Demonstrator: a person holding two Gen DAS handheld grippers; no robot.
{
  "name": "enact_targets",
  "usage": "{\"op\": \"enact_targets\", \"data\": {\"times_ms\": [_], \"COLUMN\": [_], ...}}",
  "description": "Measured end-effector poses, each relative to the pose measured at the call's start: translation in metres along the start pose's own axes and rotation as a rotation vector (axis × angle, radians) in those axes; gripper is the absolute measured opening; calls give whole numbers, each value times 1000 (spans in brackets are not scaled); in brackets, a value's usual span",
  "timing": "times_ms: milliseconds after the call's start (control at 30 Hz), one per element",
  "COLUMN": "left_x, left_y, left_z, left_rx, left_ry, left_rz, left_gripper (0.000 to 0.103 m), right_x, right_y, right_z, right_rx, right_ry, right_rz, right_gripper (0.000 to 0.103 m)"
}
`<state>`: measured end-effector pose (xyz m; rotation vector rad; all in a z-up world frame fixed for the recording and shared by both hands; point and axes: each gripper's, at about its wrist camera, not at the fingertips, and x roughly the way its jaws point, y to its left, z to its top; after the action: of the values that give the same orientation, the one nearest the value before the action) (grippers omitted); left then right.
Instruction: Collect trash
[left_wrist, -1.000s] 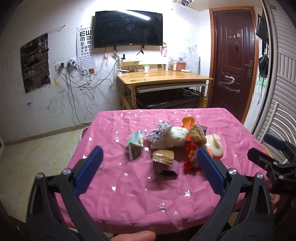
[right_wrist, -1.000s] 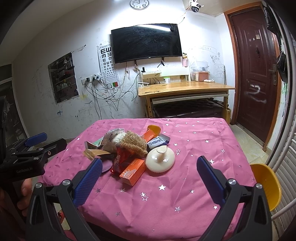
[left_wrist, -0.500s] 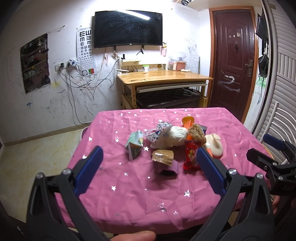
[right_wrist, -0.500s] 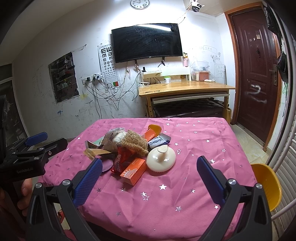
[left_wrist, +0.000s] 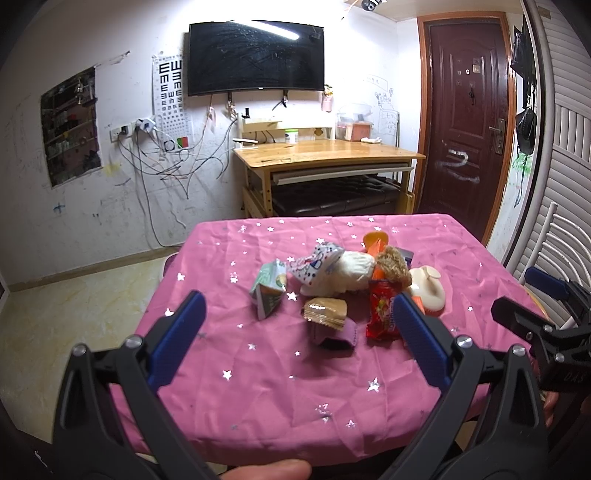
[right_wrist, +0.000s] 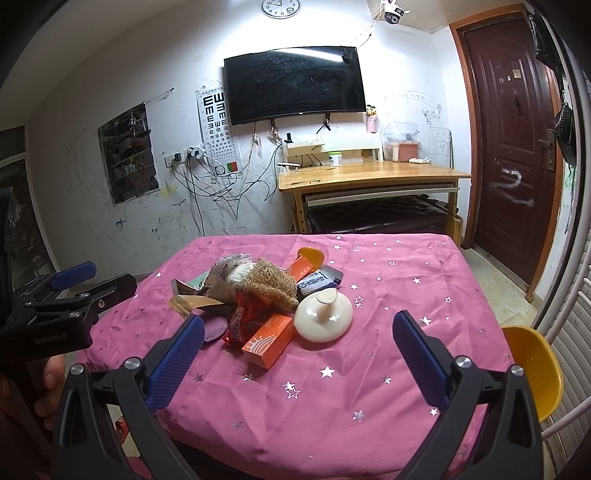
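Note:
A pile of items lies on the pink star-patterned tablecloth (left_wrist: 280, 384). It holds a green carton (left_wrist: 267, 286), a brown biscuit pack (left_wrist: 327, 312), a red snack packet (left_wrist: 382, 314), a crumpled patterned wrapper (left_wrist: 316, 264), a brown loofah (right_wrist: 269, 282), an orange box (right_wrist: 267, 339) and a white round brush (right_wrist: 325, 314). My left gripper (left_wrist: 295, 343) is open and empty, above the table's near edge short of the pile. My right gripper (right_wrist: 295, 362) is open and empty, near the pile's right side.
A purple pouch (left_wrist: 334, 332) lies by the biscuit pack. A yellow chair (right_wrist: 532, 373) stands at the table's right. A wooden desk (left_wrist: 325, 155) and a dark door (left_wrist: 465, 122) stand behind. The other gripper shows at each view's edge.

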<state>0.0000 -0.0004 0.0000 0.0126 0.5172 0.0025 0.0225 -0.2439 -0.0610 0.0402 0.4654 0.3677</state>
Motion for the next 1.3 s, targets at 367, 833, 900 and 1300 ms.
{"op": "enact_targets", "data": {"times_ms": [367, 833, 900, 1300], "left_x": [0, 12, 18, 67], "left_y": [0, 14, 21, 40], "left_z": [0, 0, -1, -7], "left_rx": [1, -11, -29, -23], "left_ry": [0, 26, 39, 157], "left_rz": [0, 20, 16, -76], "left_gripper": [97, 97, 97, 97], "right_x": [0, 12, 18, 69], "right_y": [0, 2, 1, -10], "right_z": [0, 4, 5, 8], "right_rx": [0, -36, -48, -85], "right_ry": [0, 14, 33, 156], "right_rz": [-1, 23, 27, 150], "right_gripper": [96, 96, 96, 95]}}
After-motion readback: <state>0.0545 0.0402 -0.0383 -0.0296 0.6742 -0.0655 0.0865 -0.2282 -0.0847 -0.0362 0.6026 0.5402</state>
